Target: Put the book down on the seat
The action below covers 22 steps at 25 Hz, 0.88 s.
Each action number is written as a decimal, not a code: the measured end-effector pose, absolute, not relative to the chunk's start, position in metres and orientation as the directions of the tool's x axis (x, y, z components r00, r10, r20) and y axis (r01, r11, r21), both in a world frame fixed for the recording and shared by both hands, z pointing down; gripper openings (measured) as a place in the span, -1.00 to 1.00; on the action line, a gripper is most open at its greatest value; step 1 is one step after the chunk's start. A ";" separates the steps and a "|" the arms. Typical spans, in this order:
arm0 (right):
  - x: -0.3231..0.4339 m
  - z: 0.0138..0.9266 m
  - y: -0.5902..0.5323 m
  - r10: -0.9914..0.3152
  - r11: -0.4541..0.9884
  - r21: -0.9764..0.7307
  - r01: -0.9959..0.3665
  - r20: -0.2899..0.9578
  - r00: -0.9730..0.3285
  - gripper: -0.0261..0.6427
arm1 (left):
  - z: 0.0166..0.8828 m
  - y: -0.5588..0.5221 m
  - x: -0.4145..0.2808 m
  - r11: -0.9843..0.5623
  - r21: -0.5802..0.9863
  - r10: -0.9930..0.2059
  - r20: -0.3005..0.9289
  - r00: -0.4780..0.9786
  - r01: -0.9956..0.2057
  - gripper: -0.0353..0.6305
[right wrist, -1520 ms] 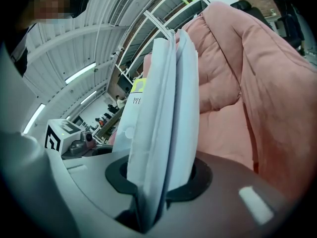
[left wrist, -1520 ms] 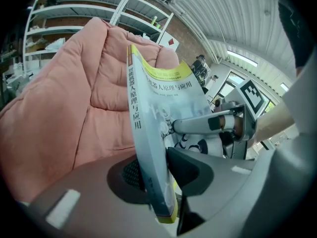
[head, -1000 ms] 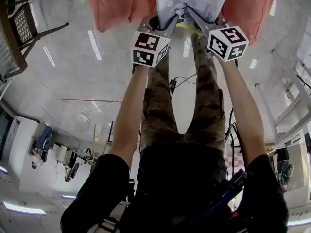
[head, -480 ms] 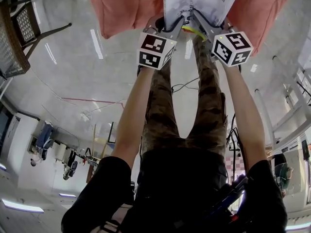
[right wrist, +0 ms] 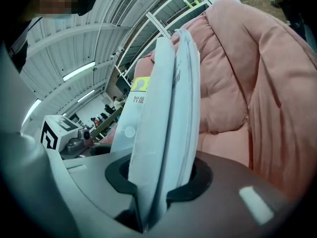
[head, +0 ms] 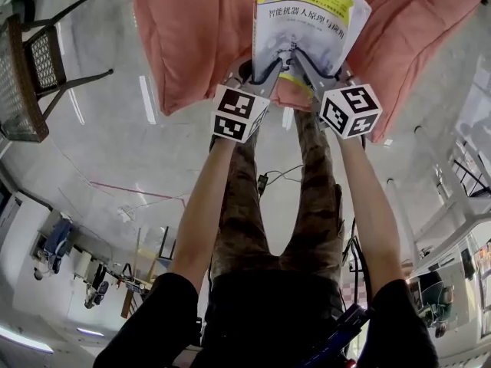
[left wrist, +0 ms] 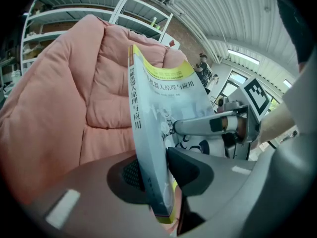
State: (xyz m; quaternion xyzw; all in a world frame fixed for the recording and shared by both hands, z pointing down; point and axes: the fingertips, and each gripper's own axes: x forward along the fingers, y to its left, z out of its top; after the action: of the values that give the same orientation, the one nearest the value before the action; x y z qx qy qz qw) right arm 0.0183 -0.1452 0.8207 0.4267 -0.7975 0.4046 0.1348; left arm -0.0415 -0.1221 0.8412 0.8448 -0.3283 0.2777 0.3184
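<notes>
Reaching forward from both grippers, the book (head: 305,23) is held by its near edge, with its yellow-and-white cover turned up toward the head camera. The left gripper (left wrist: 157,168) is clamped on the near corner at the spine side, its dark pads pressed against either face of the book. The right gripper (right wrist: 157,185) is clamped on the opposite near corner, where the page edges are seen fanning slightly beyond its jaws. Ahead of both grippers and beneath the book the pink padded seat (head: 192,44) is spread, and its quilted cushion fills the background of both gripper views. Whether the book touches the cushion cannot be told. A marker cube (head: 239,113) is carried just behind the left gripper's jaws, and a second cube (head: 351,111) behind the right gripper's. Further back, the person's bare forearms (head: 201,205) and camouflage trousers (head: 245,205) are seen above a pale glossy floor (head: 138,152). Well off to the left gripper's outer side a dark mesh chair (head: 31,75) is seen. Shelving (left wrist: 59,4) is visible beyond the seat.
</notes>
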 end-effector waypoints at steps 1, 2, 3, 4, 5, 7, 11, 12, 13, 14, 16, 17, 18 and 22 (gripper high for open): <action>0.020 0.821 -0.153 -0.569 0.311 -0.526 -0.792 0.564 -0.598 -0.53 | 0.842 -0.130 -0.040 -0.577 0.359 -0.380 0.677 0.630 -0.734 -0.55; 0.021 0.821 -0.161 -0.567 0.315 -0.521 -0.793 0.567 -0.597 -0.53 | 0.842 -0.138 -0.039 -0.573 0.362 -0.383 0.675 0.631 -0.735 -0.55; 0.021 0.822 -0.169 -0.567 0.319 -0.516 -0.795 0.568 -0.597 -0.53 | 0.843 -0.145 -0.039 -0.571 0.363 -0.387 0.672 0.631 -0.737 -0.55; 0.019 0.824 -0.175 -0.567 0.323 -0.514 -0.795 0.567 -0.597 -0.53 | 0.845 -0.151 -0.041 -0.570 0.361 -0.390 0.672 0.630 -0.738 -0.55; 0.017 0.826 -0.180 -0.567 0.326 -0.514 -0.794 0.566 -0.599 -0.53 | 0.847 -0.156 -0.043 -0.570 0.358 -0.391 0.673 0.627 -0.740 -0.55; 0.013 0.832 -0.184 -0.565 0.328 -0.516 -0.791 0.565 -0.602 -0.53 | 0.852 -0.161 -0.047 -0.569 0.350 -0.393 0.679 0.620 -0.744 -0.55; 0.020 0.841 -0.189 -0.561 0.325 -0.515 -0.793 0.570 -0.600 -0.52 | 0.861 -0.166 -0.040 -0.568 0.348 -0.393 0.682 0.617 -0.746 -0.55; 0.022 0.842 -0.190 -0.562 0.324 -0.514 -0.794 0.571 -0.599 -0.52 | 0.862 -0.167 -0.038 -0.570 0.346 -0.392 0.683 0.617 -0.745 -0.55; 0.024 0.844 -0.191 -0.563 0.322 -0.514 -0.795 0.571 -0.598 -0.52 | 0.864 -0.168 -0.036 -0.574 0.344 -0.389 0.684 0.617 -0.743 -0.55; 0.025 0.846 -0.191 -0.564 0.321 -0.515 -0.795 0.570 -0.597 -0.52 | 0.865 -0.169 -0.035 -0.579 0.341 -0.386 0.685 0.618 -0.741 -0.55; 0.027 0.850 -0.193 -0.566 0.320 -0.516 -0.795 0.569 -0.597 -0.52 | 0.869 -0.170 -0.034 -0.586 0.337 -0.383 0.687 0.618 -0.737 -0.54; 0.028 0.852 -0.194 -0.566 0.319 -0.515 -0.795 0.570 -0.596 -0.51 | 0.871 -0.171 -0.033 -0.586 0.337 -0.383 0.686 0.618 -0.737 -0.54; 0.028 0.854 -0.195 -0.565 0.320 -0.514 -0.796 0.571 -0.596 -0.51 | 0.874 -0.172 -0.033 -0.585 0.337 -0.383 0.686 0.618 -0.737 -0.54; 0.020 0.863 -0.206 -0.562 0.324 -0.510 -0.797 0.574 -0.596 -0.51 | 0.882 -0.183 -0.041 -0.583 0.335 -0.385 0.688 0.615 -0.740 -0.54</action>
State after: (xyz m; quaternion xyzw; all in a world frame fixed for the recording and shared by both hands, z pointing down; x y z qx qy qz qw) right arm 0.0201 -0.2062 0.8631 0.4245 -0.8001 0.3970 0.1482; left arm -0.0409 -0.1834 0.8822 0.8429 -0.3335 0.2850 0.3115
